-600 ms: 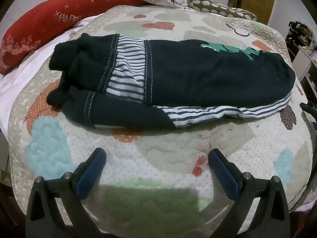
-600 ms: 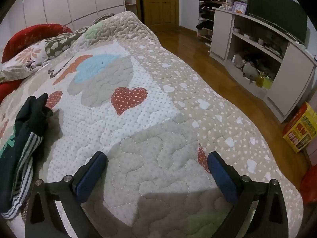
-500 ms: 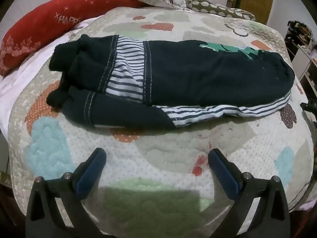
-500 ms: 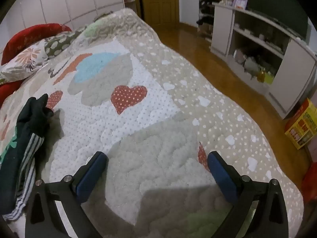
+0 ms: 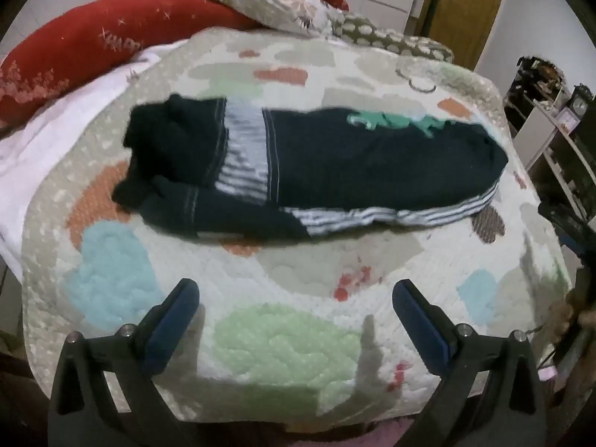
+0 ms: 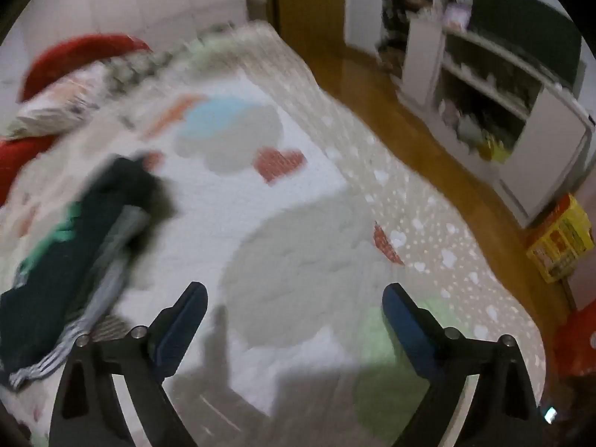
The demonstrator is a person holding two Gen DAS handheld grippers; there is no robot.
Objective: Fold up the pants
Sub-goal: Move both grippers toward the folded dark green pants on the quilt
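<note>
Dark navy pants [image 5: 335, 171] with striped panels and a green print lie folded lengthwise across the quilted bed [image 5: 283, 339], legs' cuffs at the left. My left gripper [image 5: 296, 300] is open and empty, held back from the pants above the quilt's near edge. In the right wrist view the pants [image 6: 78, 246] show blurred at the left. My right gripper [image 6: 294, 303] is open and empty above bare quilt [image 6: 298, 231], to the right of the pants.
Red bolster [image 5: 93, 44] and patterned pillows [image 5: 283, 7] lie at the bed's head. A wooden floor [image 6: 409, 119], white shelf unit [image 6: 495, 85], yellow box [image 6: 558, 238] and a door [image 5: 462, 7] lie past the bed's right side.
Both grippers have pulled back and up from the bed; the pants look smaller and farther in the left view. The right view has swung, showing more of the pants. Both stay open.
</note>
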